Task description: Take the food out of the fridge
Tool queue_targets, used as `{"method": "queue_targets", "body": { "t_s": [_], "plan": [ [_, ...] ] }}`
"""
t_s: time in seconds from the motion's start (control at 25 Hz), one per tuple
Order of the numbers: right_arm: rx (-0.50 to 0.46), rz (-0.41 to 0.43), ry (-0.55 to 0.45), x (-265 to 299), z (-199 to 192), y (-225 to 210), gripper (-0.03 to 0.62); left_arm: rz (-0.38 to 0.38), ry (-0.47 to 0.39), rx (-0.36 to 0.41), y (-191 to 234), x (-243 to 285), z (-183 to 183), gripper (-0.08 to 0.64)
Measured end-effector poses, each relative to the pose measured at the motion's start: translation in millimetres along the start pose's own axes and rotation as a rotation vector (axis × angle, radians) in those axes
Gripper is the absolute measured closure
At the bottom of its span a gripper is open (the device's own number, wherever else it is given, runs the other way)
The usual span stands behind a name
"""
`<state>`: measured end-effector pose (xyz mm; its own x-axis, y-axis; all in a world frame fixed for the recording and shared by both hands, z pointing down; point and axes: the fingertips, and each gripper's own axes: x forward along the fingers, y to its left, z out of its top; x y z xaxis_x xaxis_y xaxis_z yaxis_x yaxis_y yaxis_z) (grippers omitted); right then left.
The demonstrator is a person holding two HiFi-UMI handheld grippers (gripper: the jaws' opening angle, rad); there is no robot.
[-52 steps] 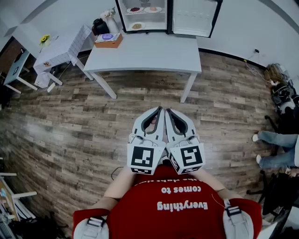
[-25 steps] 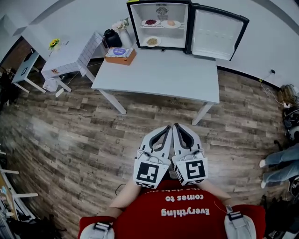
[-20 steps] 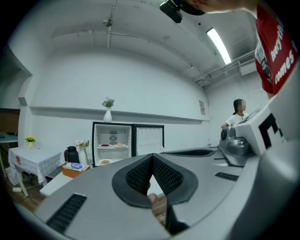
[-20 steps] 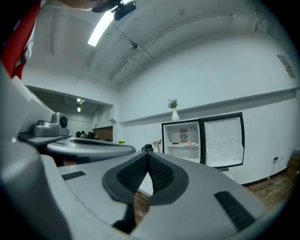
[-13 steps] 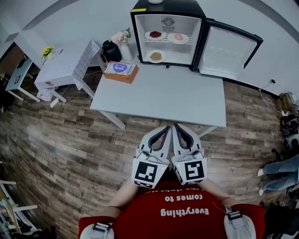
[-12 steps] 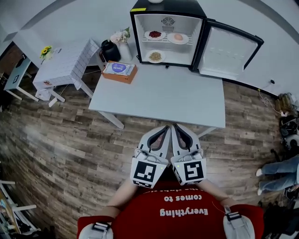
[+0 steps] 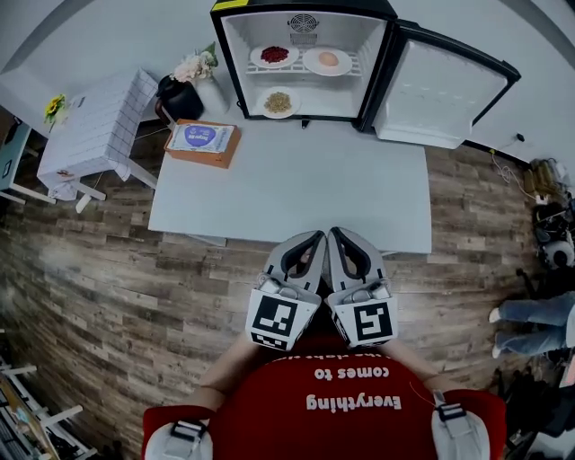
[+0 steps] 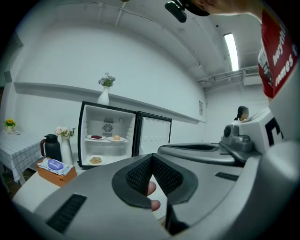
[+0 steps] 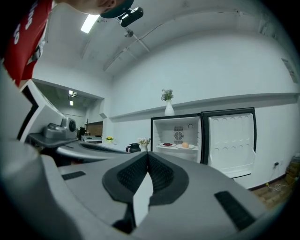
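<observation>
We held the left gripper [image 7: 314, 237] and right gripper [image 7: 336, 234] side by side at the near edge of the table [image 7: 305, 180], both clenched on nothing. The food waited in the open fridge [image 7: 230, 63] at the table's far side. The red-food plate [image 7: 274, 56] and pale-bun plate [image 7: 328, 59] sat on the upper shelf, the grain plate [image 7: 278, 102] below. We judged the plates light, stiff, slick and breakable, so best pinched at the rim and kept level.

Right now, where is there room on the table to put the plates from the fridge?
Nearly the whole table is bare, from the front of the fridge to the near edge, right of the orange box. It is crowded only at the back left corner, where that box sits.
</observation>
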<state>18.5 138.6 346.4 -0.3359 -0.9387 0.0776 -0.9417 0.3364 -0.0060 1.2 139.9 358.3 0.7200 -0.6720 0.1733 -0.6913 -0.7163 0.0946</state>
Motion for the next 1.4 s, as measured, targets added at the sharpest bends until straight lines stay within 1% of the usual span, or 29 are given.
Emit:
{"method": "queue_targets", "body": {
  "t_s": [0.08,0.2,0.24,0.28,0.4,0.44,0.48,0.52,0.56,0.68,0.72,0.76,0.88,1.0,1.12,1.24,1.4],
  "plan": [
    [0.006,0.0,0.0,22,-3,-14,0.578,-0.007,0.006,-0.073,15,20,1,0.554],
    [-0.021,0.007,-0.006,60,-2,-41,0.578,-0.039,0.018,-0.24,40,56,9,0.554],
    [-0.027,0.013,-0.011,72,0,-49,0.578,-0.05,0.019,-0.275,48,67,13,0.554],
    [-0.029,0.018,-0.013,85,2,-56,0.578,-0.054,0.021,-0.289,57,78,16,0.554],
    [-0.018,0.02,-0.011,116,7,-74,0.578,-0.02,0.027,-0.274,86,109,19,0.554],
    [-0.012,0.02,-0.008,124,6,-80,0.578,-0.006,0.024,-0.286,96,119,18,0.554],
    [-0.008,0.023,-0.002,131,3,-85,0.578,0.002,0.019,-0.324,106,128,17,0.554],
    [-0.007,0.032,0.003,138,0,-90,0.578,0.001,0.015,-0.394,116,137,14,0.554],
    [-0.007,0.041,0.006,145,-4,-94,0.578,-0.012,0.01,-0.5,127,146,9,0.554],
    [-0.004,0.055,0.023,166,-14,-107,0.578,-0.074,-0.038,-0.92,165,173,-6,0.554],
    [-0.006,0.057,0.03,172,-17,-111,0.578,-0.078,-0.065,-1.033,178,181,-12,0.551],
    [-0.009,0.058,0.039,177,-20,-114,0.578,-0.065,-0.088,-1.105,192,187,-19,0.551],
    [-0.008,0.053,0.059,188,-26,-124,0.578,0.014,-0.107,-1.187,228,202,-45,0.549],
    [0.001,0.049,0.088,195,-36,-132,0.578,0.058,-0.105,-1.288,253,218,-73,0.549],
    [0.008,0.04,0.126,205,-49,-143,0.578,0.094,-0.091,-1.337,277,241,-98,0.543],
    [0.015,0.032,0.163,212,-63,-153,0.578,0.12,-0.084,-1.389,302,265,-124,0.502],
    [0.015,0.04,0.214,220,-82,-160,0.578,0.186,-0.061,-1.42,332,292,-155,0.494]
  ]
}}
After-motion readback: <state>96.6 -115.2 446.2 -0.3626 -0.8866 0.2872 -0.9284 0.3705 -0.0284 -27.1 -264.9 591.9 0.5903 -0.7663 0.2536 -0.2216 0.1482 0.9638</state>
